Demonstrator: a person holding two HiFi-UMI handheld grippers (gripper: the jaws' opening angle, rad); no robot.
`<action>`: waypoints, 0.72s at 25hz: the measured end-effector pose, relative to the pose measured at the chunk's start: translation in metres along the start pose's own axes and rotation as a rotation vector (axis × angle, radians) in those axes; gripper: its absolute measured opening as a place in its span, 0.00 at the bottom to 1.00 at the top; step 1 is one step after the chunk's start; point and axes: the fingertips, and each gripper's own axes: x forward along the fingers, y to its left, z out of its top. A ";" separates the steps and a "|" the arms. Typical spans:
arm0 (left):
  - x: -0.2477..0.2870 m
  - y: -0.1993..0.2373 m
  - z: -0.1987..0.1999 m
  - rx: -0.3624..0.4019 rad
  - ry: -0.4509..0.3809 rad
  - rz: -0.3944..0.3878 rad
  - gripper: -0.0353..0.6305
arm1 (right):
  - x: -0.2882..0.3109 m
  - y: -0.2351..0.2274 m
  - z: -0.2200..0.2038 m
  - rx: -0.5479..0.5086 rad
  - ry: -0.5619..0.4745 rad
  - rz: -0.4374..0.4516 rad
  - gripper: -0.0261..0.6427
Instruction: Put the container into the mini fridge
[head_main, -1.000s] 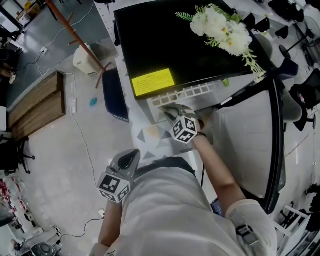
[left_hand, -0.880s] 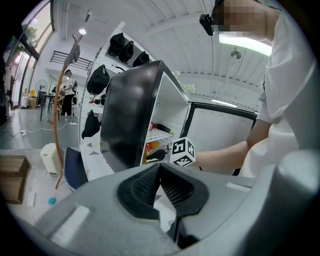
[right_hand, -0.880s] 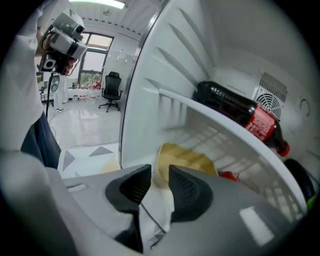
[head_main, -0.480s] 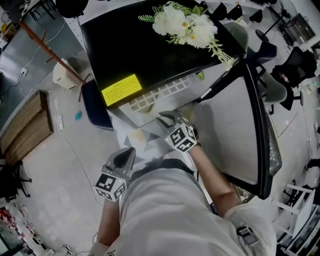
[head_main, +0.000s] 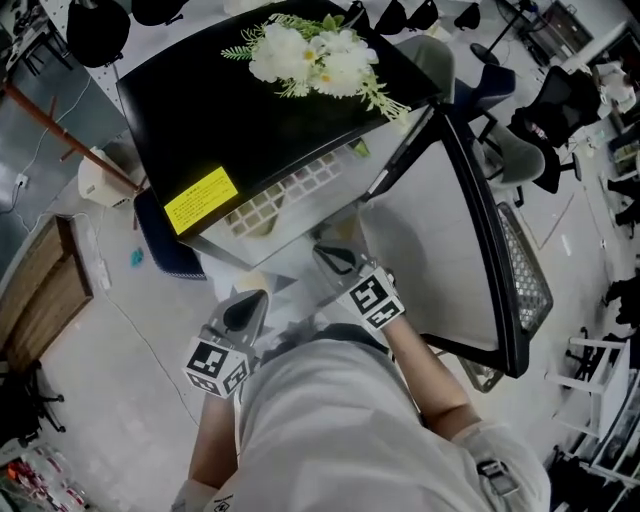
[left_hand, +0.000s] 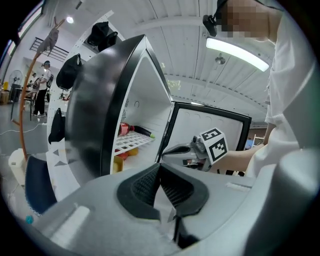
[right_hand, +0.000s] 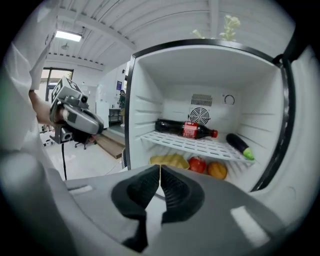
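Note:
The black mini fridge stands with its door swung open to the right. A yellow container sits on the fridge floor under the white wire shelf, beside a tomato and an orange. My right gripper is in front of the opening, a little outside it. Its jaws have just been closing and are now shut with nothing between them. My left gripper is lower left of the fridge, also shut and empty. Both the right gripper and the left gripper show in the head view.
A cola bottle and an eggplant lie on the shelf. White flowers rest on the fridge top near a yellow label. A wooden bench is on the left, with office chairs beyond the door.
My right gripper has pulled back and up from the fridge opening, and its jaws have closed empty. The left gripper has shifted slightly. The head view has swung, so the fridge sits further left.

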 end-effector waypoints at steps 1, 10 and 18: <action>0.003 -0.001 0.001 0.003 -0.002 -0.010 0.07 | -0.007 -0.002 0.002 0.024 -0.009 -0.008 0.05; 0.027 -0.007 0.012 0.000 -0.020 -0.088 0.07 | -0.064 -0.007 0.002 0.172 -0.053 -0.079 0.05; 0.042 -0.016 0.021 0.004 -0.032 -0.147 0.07 | -0.095 -0.004 0.005 0.208 -0.080 -0.130 0.05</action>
